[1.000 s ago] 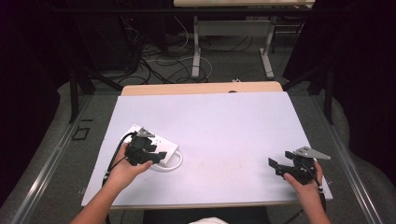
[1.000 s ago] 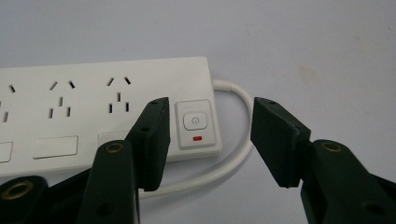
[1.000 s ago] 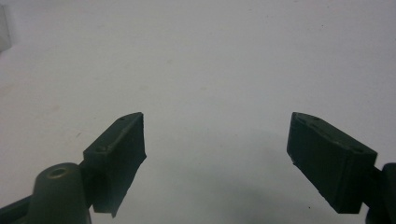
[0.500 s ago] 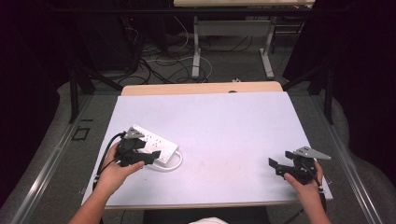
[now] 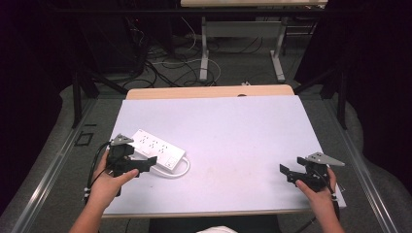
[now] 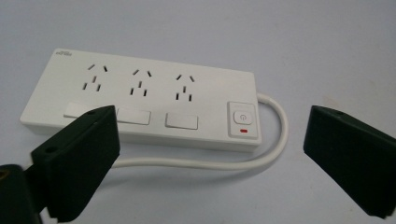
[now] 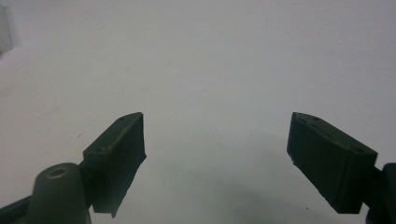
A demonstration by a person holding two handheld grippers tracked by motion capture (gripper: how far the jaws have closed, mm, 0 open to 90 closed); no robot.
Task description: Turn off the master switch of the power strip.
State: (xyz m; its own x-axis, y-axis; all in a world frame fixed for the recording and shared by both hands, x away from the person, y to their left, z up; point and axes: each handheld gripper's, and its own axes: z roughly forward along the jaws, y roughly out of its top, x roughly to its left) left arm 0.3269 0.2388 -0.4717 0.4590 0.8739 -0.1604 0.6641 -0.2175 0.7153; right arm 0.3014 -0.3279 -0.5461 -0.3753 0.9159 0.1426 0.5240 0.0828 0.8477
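High view: we see the left gripper (image 5: 145,164) just short of the power strip (image 5: 156,149), its jaws just opened wide and empty; the right gripper (image 5: 287,173) is well apart. Left gripper view: the strip's long axis runs crosswise beyond the fingertips (image 6: 77,158). Right gripper view: jaws wide, empty.

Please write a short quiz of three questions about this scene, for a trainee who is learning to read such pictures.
1. True or false: the left claw is closed on the power strip.
2. How many socket groups does the power strip have on its top face?
3. Which one is right about the white cable? A: it lies curled beside the strip on the table. B: it hangs over the table edge. C: the right claw holds it.

Key
1. False: its jaws have just been opening and stand wide, with nothing pressed between them.
2. Three, with a power button at one end.
3. A.
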